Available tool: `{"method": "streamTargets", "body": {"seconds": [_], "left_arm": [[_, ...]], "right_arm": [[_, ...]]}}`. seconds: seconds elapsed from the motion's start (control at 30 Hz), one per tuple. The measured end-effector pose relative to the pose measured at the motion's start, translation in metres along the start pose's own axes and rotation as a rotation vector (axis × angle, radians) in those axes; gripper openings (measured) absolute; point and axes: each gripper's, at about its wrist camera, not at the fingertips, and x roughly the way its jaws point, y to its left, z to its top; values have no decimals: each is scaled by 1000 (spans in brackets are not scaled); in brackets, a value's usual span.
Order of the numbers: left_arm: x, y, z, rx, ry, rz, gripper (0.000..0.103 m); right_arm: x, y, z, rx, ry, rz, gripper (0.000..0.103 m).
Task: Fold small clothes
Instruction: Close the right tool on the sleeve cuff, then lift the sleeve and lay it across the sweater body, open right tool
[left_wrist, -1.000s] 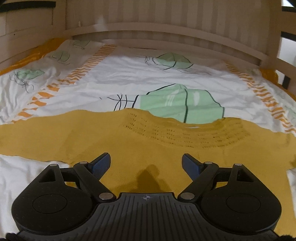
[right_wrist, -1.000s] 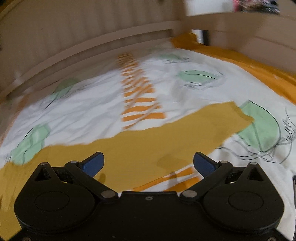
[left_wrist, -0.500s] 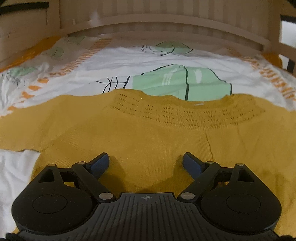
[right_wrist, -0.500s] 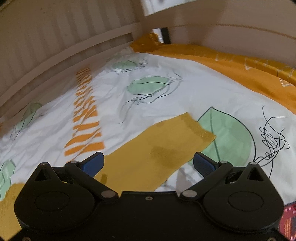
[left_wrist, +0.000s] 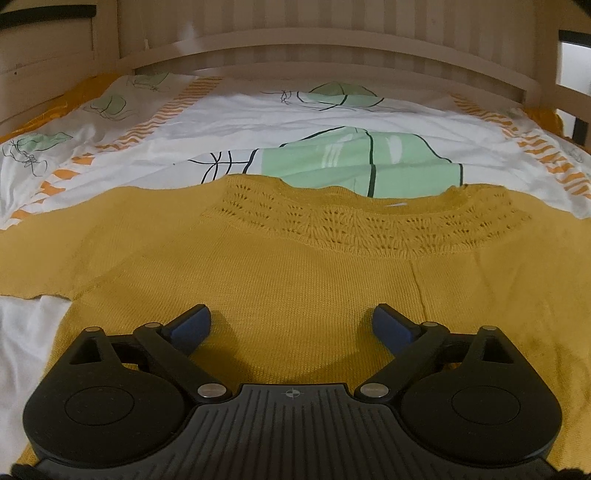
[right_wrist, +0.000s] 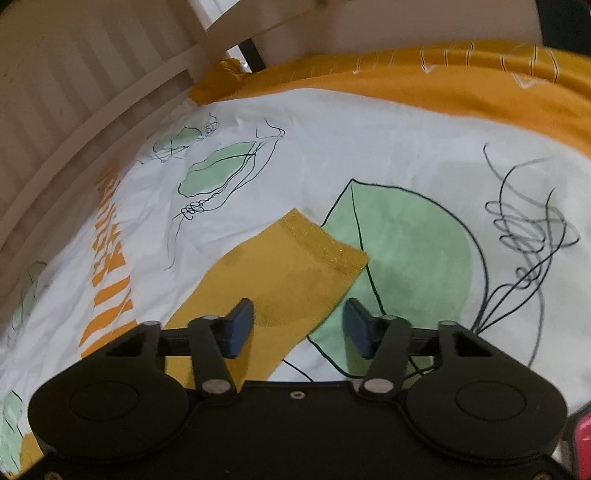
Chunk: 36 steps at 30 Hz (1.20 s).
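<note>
A small mustard-yellow knit sweater (left_wrist: 295, 280) lies flat on the bed, with its lace-pattern neckline toward the headboard. My left gripper (left_wrist: 291, 326) is open and empty, low over the sweater's body. In the right wrist view one sleeve (right_wrist: 280, 280) stretches out over the sheet, ending in a ribbed cuff (right_wrist: 325, 243). My right gripper (right_wrist: 297, 328) is open over the sleeve near the cuff, with its jaws partly narrowed and nothing between them.
The bed sheet (left_wrist: 295, 125) is white with green leaves and orange stripes. A wooden slatted headboard (left_wrist: 332, 48) runs along the far side. An orange blanket (right_wrist: 443, 88) lies along the bed edge in the right wrist view.
The left gripper has moved forward over the sweater's body. The right gripper has travelled along the sleeve to its cuff end, and its jaws have narrowed.
</note>
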Motion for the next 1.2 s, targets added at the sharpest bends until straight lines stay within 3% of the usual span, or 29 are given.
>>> {"method": "streamTargets", "body": {"seconds": [0.1,0.17,0.23,0.33,0.47,0.6,0.77,0.87,1.0,1.2], "left_arm": [[0,0,0,2,-2,1,97],[0,0,0,2,-3,1,97],[0,0,0,2,-3,1,98],[1,0,0,2,-2,1,98],[1,0,0,3,0,1,98],[2,0,1,2,5,1,99],[2,2,4,-6,20,-11,98],[2,7,11,-5,58,-44,97],[-9,19,21,37,122,-113,86],[-44,67,23,-53,114,-155,85]], "right_arm": [[6,-2,-1,34,-11,25,48],[8,-4,0,54,-8,42,28],[9,-3,1,65,-8,65,16],[3,6,2,28,-23,60,14],[-19,28,6,-29,-42,116,14],[-51,70,8,-120,-62,204,14],[-91,141,-6,-223,-26,339,14],[-113,190,-27,-291,9,416,14],[-136,246,-66,-356,56,534,14],[-150,317,-148,-476,158,684,14]]}}
